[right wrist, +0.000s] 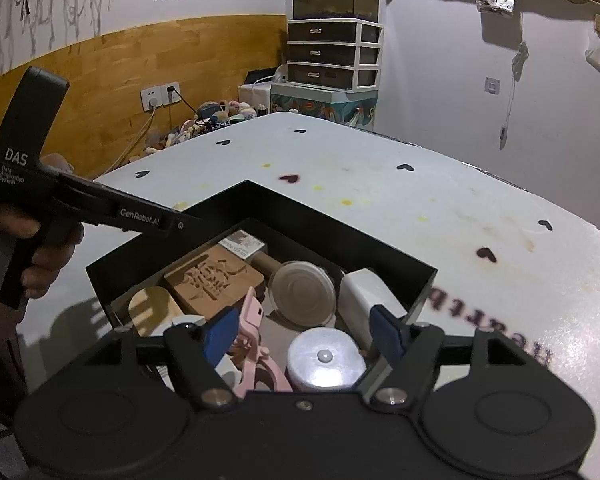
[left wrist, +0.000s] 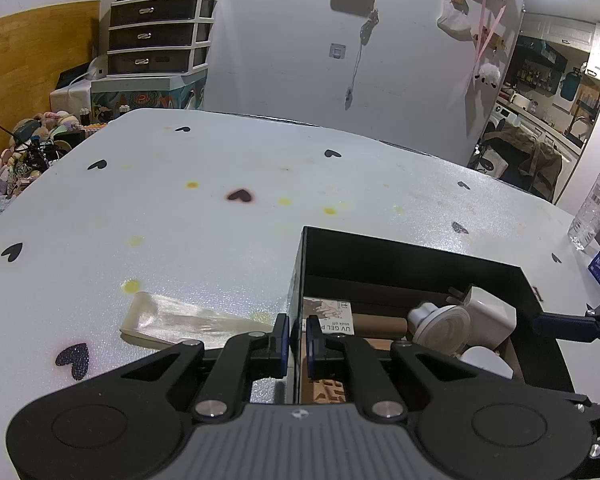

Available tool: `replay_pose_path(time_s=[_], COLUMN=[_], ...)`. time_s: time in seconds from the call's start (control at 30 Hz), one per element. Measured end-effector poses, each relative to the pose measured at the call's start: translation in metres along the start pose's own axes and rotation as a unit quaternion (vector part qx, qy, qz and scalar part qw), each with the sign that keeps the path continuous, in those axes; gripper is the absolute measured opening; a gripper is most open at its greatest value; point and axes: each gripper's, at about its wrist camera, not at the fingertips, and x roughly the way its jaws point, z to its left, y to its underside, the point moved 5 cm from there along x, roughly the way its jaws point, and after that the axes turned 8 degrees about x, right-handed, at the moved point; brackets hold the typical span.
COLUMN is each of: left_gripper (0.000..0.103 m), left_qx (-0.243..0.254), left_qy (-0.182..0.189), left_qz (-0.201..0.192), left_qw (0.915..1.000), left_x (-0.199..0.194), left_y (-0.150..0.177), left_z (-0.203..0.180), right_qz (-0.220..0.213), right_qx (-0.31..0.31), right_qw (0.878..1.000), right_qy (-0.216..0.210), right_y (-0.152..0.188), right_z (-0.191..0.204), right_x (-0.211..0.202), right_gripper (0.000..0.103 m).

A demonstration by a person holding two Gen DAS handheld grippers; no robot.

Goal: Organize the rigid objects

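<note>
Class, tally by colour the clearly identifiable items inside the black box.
In the black box:
Brown: 2, carved wooden block, cardboard tube
White: 2, boxy plug adapter, printed paper carton
Pink: 1, plastic clip
Silver: 1, round metal tin
Clear: 1, round plastic disc
Total: 7; half-hidden pieces left out.
</note>
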Motion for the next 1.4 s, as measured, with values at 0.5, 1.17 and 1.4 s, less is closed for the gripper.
replay_pose_path(time_s=[0.5, 1.17, 1.4], left_gripper=[0.008, 0.067, 0.088], left_qx=[0.007, 0.022, 0.018], left_qy=[-0.002, -0.021, -0.026], left_qz=[0.0, -0.084, -0.127], left_qw=[1.0, 0.996, 0.9914], left_x=[-0.001, -0.066, -0.102], left_y=[0.0, -0.003, 0.015], left_z=[-0.002, -0.019, -0.029], right_qz=[-0.036, -0.144, -0.166], right_qx=[0.023, 0.083, 0.091], right_qw=[0.999, 0.983, 0.976], right_qy=[0.013, 0.078, 0.107], right_y=[-0.008, -0.003, 0.02], right_z=[0.0, 0.007, 0.016], right_x=[-0.015, -0.073, -0.096], right_gripper=[0.077, 0.098, 0.101])
